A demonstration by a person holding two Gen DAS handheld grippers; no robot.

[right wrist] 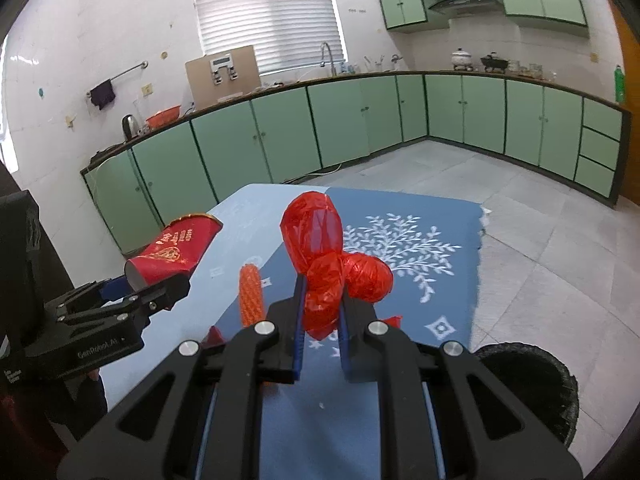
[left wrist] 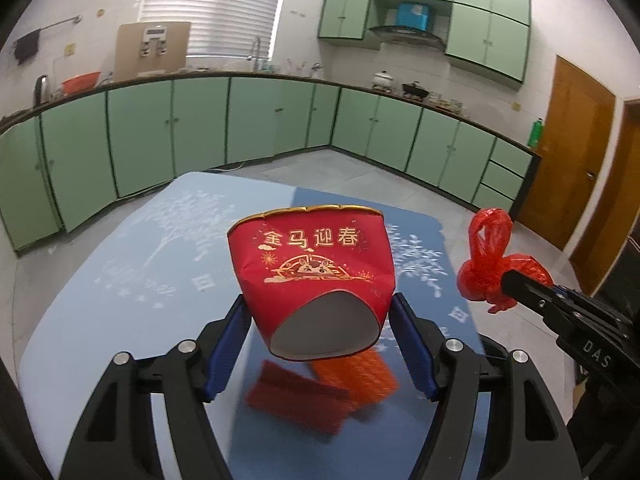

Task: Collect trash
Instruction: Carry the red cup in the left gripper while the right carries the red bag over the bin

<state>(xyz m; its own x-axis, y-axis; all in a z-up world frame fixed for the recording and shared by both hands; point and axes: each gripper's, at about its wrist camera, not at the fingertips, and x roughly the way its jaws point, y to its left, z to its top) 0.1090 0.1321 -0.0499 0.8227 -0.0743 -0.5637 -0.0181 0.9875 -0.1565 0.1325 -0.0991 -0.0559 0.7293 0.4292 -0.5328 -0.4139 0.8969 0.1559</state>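
The left tool [left wrist: 320, 344] clamps a crushed red paper cup [left wrist: 312, 276] above the table [left wrist: 120, 280]; the right tool [right wrist: 322, 320] pinches a knotted red plastic bag [right wrist: 332, 264], nearer the black bin [right wrist: 532, 392] lower right

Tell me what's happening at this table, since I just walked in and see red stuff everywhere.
A person is clearing trash with a hand-held gripper in each hand. The left hand-held gripper holds a squashed red paper cup above the blue tablecloth. The right hand-held gripper is clamped on a knotted red plastic bag. Red and orange scraps remain on the cloth, and a black bin sits on the floor beside the table.
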